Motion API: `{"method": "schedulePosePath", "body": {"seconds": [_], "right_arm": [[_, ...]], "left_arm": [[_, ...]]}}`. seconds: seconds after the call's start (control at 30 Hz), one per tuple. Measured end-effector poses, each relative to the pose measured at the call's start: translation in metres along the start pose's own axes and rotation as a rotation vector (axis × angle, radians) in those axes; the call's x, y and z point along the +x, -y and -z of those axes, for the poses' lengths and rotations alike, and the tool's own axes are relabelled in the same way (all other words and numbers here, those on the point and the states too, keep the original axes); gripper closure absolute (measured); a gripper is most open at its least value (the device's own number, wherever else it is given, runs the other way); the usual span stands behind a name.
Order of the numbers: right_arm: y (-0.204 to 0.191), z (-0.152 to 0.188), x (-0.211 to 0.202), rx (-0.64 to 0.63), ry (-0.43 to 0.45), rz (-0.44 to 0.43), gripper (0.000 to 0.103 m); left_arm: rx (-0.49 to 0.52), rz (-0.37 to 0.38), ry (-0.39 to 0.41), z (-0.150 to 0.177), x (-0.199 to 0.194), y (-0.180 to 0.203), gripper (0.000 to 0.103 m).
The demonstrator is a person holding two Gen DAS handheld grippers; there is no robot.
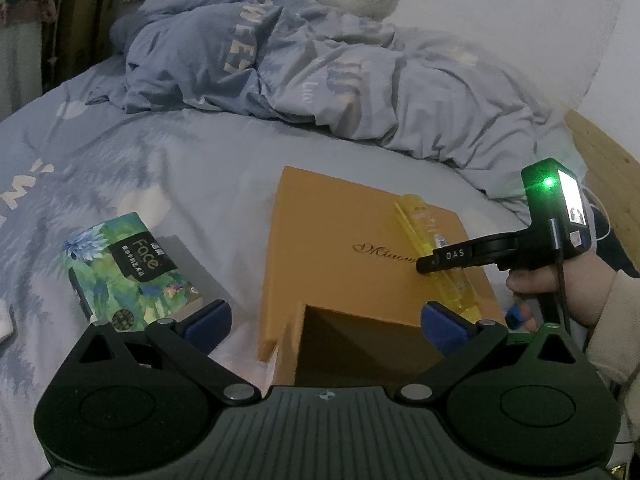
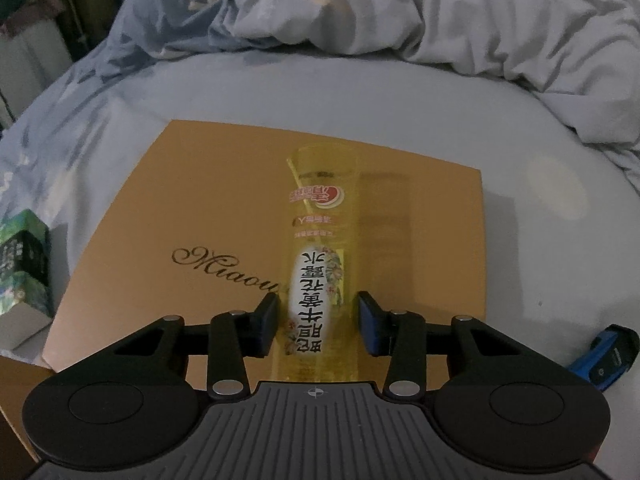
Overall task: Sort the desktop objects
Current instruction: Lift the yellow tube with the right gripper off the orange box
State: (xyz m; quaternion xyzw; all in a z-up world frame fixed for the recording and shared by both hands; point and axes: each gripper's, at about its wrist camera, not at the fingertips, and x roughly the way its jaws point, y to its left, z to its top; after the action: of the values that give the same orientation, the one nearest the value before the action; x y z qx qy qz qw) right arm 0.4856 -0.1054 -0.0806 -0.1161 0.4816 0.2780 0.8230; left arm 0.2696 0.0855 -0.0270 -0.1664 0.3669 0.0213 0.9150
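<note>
Your right gripper reaches toward 12 o'clock, fingers straddling the yellow bottle without clamping it. Your left gripper hangs spread wide. At 9 o'clock, the tissue pack reads "Face"; the box lid reads "Miaou".

Pale blue floral bed across the frame. Rumpled duvet heaped at the top, tan box lid at centre, green tissue pack at left, blue object at lower right.
</note>
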Motion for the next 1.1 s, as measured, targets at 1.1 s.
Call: {"method": "schedulePosePath", "body": {"seconds": [1.1], "right_arm": [[-0.003, 0.035, -0.213, -0.018, 0.337, -0.100, 0.058]], "left_arm": [[0.065, 0.007, 0.103, 0.001, -0.098, 0.045, 0.000]]}}
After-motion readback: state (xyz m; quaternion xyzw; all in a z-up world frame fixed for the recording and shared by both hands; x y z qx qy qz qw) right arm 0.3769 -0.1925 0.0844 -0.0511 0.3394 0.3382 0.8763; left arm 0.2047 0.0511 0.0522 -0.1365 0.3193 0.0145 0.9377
